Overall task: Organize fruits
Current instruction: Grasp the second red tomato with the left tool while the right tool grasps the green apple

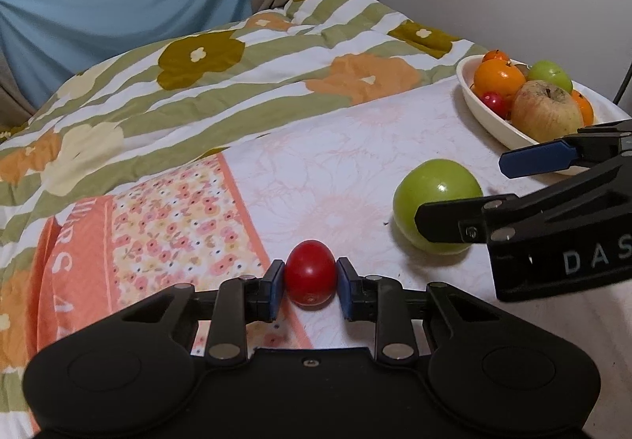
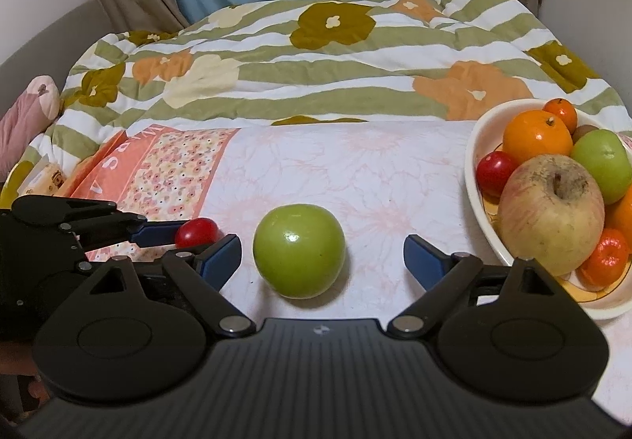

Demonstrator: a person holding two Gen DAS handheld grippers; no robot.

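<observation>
My left gripper (image 1: 310,283) is shut on a small red tomato (image 1: 310,277) that rests on the bed sheet; the tomato also shows in the right wrist view (image 2: 197,231). My right gripper (image 2: 322,261) is open, its fingers standing either side of a green apple (image 2: 299,250) on the sheet without touching it. The apple also shows in the left wrist view (image 1: 436,198), with the right gripper (image 1: 466,190) around it. A white bowl (image 2: 476,147) at the right holds oranges, a green apple, a red tomato and a large pale apple (image 2: 551,212).
The fruit lies on a pale floral sheet (image 2: 375,178). A striped flower-print quilt (image 2: 316,56) is bunched behind it. An orange patterned pillow (image 2: 158,170) lies to the left. The bowl (image 1: 489,115) sits near the wall at the right.
</observation>
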